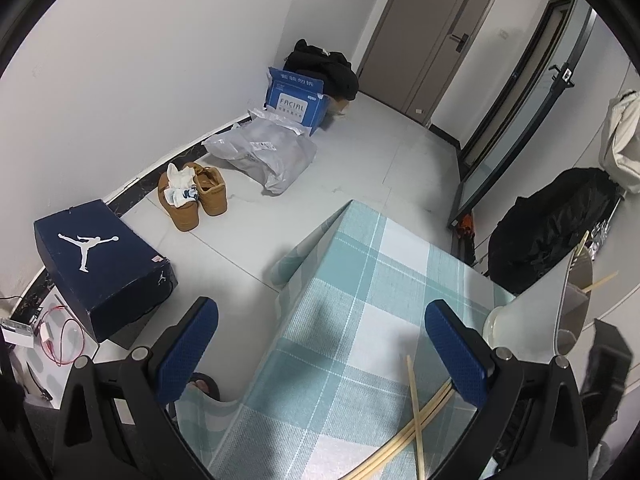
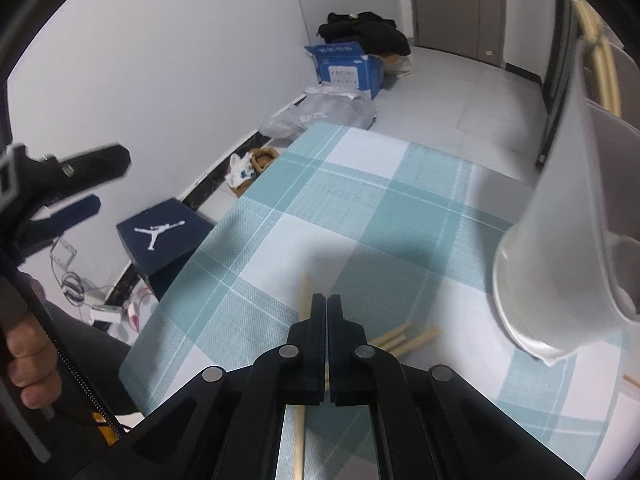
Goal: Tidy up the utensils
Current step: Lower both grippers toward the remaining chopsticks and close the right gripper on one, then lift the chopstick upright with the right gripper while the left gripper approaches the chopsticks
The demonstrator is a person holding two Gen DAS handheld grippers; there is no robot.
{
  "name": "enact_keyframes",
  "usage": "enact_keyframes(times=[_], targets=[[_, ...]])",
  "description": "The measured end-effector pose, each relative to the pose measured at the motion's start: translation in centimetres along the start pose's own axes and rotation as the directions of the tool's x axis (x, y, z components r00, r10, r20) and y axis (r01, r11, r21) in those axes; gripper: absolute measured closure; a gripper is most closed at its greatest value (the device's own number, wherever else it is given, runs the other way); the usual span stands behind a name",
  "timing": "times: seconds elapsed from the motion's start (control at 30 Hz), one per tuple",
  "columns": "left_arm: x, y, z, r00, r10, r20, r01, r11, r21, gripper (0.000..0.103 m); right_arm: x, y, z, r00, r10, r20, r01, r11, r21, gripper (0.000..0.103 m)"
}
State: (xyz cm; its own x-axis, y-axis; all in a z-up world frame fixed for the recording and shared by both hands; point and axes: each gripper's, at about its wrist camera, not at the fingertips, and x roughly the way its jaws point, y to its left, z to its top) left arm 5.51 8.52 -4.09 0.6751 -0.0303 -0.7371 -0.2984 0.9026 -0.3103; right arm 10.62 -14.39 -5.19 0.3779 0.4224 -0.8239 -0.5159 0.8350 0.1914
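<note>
Several wooden chopsticks point(image 1: 416, 424) lie crossed on the teal checked tablecloth point(image 1: 360, 300) near its front edge; they also show in the right wrist view point(image 2: 396, 338). A translucent white cup point(image 2: 560, 248) stands at the right with chopsticks point(image 2: 600, 68) sticking out of it; it also shows in the left wrist view point(image 1: 536, 312). My left gripper point(image 1: 320, 344) is open and empty, above the table's left edge. My right gripper point(image 2: 327, 304) has its jaws closed together just above one chopstick point(image 2: 305, 300); whether it grips it is unclear.
On the floor at the left are a dark Jordan shoebox point(image 1: 100, 264), brown shoes point(image 1: 192, 196), a grey plastic bag point(image 1: 264, 152) and a blue carton point(image 1: 296, 100). A black bag point(image 1: 552, 224) sits beyond the table's right side. Cables point(image 1: 60, 340) lie near the wall.
</note>
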Motion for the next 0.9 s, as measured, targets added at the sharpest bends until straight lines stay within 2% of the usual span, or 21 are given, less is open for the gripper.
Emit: enact_keyframes(times=[0.03,0.2,0.3,0.33,0.6,0.67,0.7,0.9], targets=[[0.0,0.0,-0.1,1.000,0.000,-0.005,0.000,1.000,-0.001,0.002,-0.2,0.0,-0.1,1.000,0.008,0.007,-0.008,1.000,-0.003,0.099],[0.0,0.1,-0.3,1.000,0.001,-0.014,-0.002,1.000,-0.011,0.002,0.8,0.7,-0.3,0.999,0.042,-0.019,-0.043,0.999,-0.025,0.096],[-0.1,0.5,-0.1,1.000,0.005,-0.011,-0.006,1.000,-0.027,0.002,2.0,1.0,-0.1,0.997,0.059,-0.039,-0.061,0.998,-0.030,0.078],[0.0,0.6,0.0,1.000,0.006,-0.012,-0.006,0.999,-0.032,0.002,2.5,1.2,0.0,0.997,0.064,-0.048,-0.066,0.997,-0.031,0.078],[0.6,1.1,0.1,0.999,0.006,-0.033,-0.008,0.998,-0.057,0.002,5.5,1.7,0.9,0.991,0.069,-0.117,-0.072,0.997,-0.019,0.079],[0.6,1.1,0.2,1.000,0.005,-0.031,-0.006,0.998,-0.060,0.002,5.8,1.6,1.0,0.988,0.078,-0.133,-0.080,0.997,-0.010,0.088],[0.7,1.1,0.2,0.999,0.006,-0.032,-0.008,0.998,-0.061,0.002,5.9,1.5,1.0,0.987,0.081,-0.136,-0.083,0.997,-0.007,0.097],[1.2,0.8,0.1,0.999,0.004,-0.053,-0.007,0.998,-0.054,0.002,4.2,0.8,0.8,0.991,0.085,-0.105,-0.084,0.996,0.019,0.098]])
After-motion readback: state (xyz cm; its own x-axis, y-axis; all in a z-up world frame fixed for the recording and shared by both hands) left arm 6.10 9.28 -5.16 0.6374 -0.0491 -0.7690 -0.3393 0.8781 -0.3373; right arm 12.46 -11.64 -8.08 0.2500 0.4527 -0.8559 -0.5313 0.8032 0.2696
